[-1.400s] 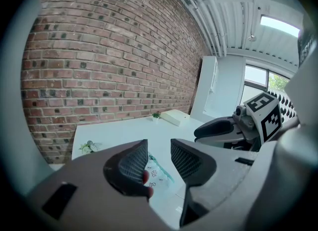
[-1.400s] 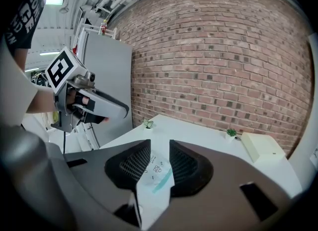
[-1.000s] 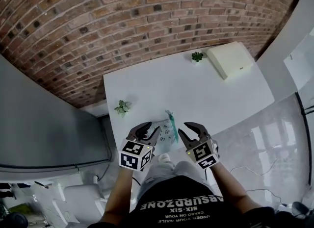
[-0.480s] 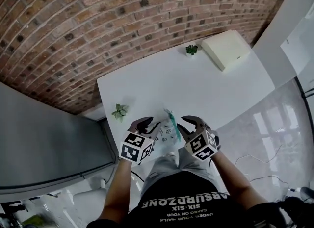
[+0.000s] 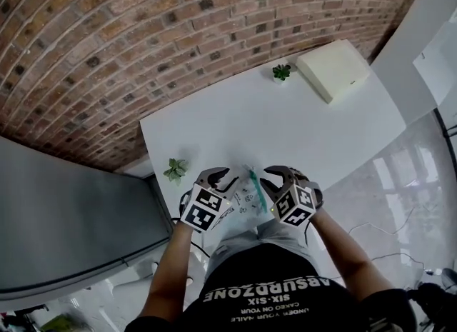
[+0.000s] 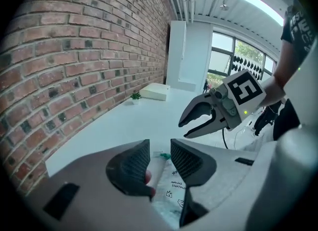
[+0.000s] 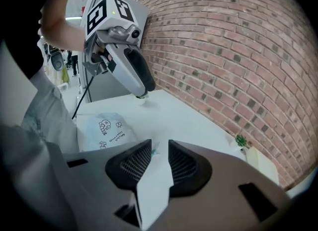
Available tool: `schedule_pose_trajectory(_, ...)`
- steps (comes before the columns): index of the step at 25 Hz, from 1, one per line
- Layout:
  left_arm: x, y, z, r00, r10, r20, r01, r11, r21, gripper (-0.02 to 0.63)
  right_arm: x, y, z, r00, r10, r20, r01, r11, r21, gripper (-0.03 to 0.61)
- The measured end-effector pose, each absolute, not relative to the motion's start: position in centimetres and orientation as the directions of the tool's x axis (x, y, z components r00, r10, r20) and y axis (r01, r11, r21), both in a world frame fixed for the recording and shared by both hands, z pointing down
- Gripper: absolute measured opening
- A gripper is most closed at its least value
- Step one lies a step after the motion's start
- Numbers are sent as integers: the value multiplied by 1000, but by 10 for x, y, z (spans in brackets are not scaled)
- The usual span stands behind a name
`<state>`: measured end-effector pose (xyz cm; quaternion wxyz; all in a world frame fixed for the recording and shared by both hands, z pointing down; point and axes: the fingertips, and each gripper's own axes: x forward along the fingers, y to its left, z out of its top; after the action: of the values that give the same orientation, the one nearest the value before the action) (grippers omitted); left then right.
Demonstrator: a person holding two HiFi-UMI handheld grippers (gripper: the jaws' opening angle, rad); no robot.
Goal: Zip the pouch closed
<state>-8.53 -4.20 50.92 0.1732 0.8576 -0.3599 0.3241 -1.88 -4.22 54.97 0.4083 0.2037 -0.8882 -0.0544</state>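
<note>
Where pouch (image 5: 243,196) lies, left gripper (image 5: 220,178) (jaws apart)

I log, apart from the work: one white table (image 5: 285,123); one small green plant (image 5: 175,169) near its left edge; a second plant (image 5: 282,72) at the far edge, just beside a cream box (image 5: 333,69); a brick wall (image 5: 143,38) behind; a glossy floor (image 5: 400,195) to the right.
</note>
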Motion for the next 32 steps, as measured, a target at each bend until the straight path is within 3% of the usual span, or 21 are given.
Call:
schedule_pose_trajectory(20, -48, -79, 621, 464, -203, 862, -466, -884, 42, 124, -32, -68, 642, -447, -187, 875, 148, 949, 278, 114)
schedule_pose_trajectory(28, -43, -77, 654, 504, -60, 862, -427, -884, 188, 124, -33, -70, 672, -350, -144, 926, 377, 883, 280, 114)
schedule_pose_trajectory(32, -43, -81, 662, 497, -39, 867, -398, -898, 188, 124, -37, -72, 678, -336, -137, 932, 437, 854, 283, 113)
